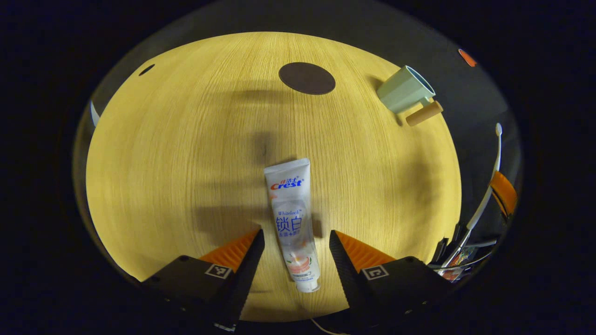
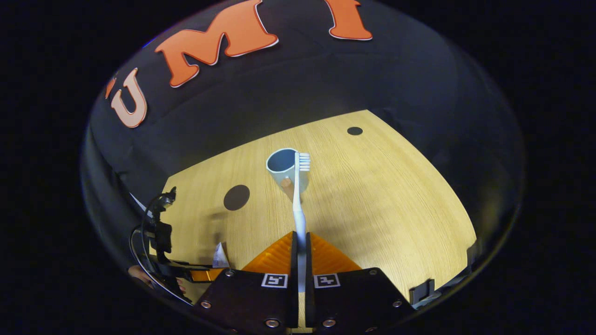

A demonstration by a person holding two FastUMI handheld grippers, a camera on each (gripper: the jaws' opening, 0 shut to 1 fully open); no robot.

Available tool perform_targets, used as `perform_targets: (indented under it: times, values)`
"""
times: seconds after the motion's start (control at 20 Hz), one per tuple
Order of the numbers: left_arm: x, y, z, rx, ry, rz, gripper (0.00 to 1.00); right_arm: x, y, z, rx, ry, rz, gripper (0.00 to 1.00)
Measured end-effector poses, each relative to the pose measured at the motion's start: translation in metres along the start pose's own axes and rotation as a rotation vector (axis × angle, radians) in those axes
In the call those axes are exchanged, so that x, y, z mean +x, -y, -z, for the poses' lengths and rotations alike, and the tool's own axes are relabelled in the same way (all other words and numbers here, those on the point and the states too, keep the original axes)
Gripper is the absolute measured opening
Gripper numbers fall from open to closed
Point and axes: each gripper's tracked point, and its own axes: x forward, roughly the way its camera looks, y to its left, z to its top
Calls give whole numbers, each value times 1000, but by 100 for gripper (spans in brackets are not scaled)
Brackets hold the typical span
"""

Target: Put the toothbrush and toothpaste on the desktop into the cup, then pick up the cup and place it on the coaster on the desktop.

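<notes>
A white toothpaste tube (image 1: 292, 223) lies flat on the wooden desktop (image 1: 186, 163), cap end nearest me. My left gripper (image 1: 296, 242) hovers open with one finger on each side of the tube's lower half, touching nothing. The pale green cup (image 1: 404, 88) with a wooden handle stands at the far right, and the dark round coaster (image 1: 307, 78) lies at the far middle. My right gripper (image 2: 300, 242) is shut on the white toothbrush (image 2: 298, 195), held above the desk with its bristles up beside the cup (image 2: 285, 171). The coaster (image 2: 236, 197) lies left of the cup.
The right gripper (image 1: 500, 195) with the toothbrush (image 1: 486, 195) shows at the right edge of the left gripper view. The left gripper (image 2: 186, 272) and a hand show at the lower left of the right gripper view. A small dark dot (image 2: 355, 130) marks the desk's far part. Black cloth backs the desk.
</notes>
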Motion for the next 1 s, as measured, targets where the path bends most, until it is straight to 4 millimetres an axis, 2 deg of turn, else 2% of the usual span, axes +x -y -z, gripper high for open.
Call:
perform_targets:
  times: [0.1,0.25,0.3,0.35,0.55,0.7,0.75,0.85,0.9,1.0]
  values:
    - [1,1,5,7,-27,-20,76,-1,-7,-10,-16,41,-39,6]
    - [3,4,9,22,-63,-32,43,3,-17,-27,-41,93,-90,6]
    - [2,3,9,0,-78,-43,37,5,-20,-31,-42,105,-119,6]
    - [5,3,6,-30,-78,-54,15,7,-26,-37,-44,116,-147,6]
    - [5,4,-22,18,-78,-49,11,19,-45,-59,-101,166,-236,6]
    - [-2,0,-62,37,-36,-63,11,27,-54,-80,-158,245,-269,6]
    - [-21,-5,-52,38,-22,-63,11,30,-56,-89,-169,272,-274,6]
    - [-21,-1,-47,35,-10,-75,11,35,-59,-102,-175,319,-289,6]
    - [-25,-9,-53,31,-11,-82,11,39,-59,-111,-176,338,-296,6]
    - [-23,-6,-49,7,-11,-75,11,48,-59,-126,-174,384,-300,6]
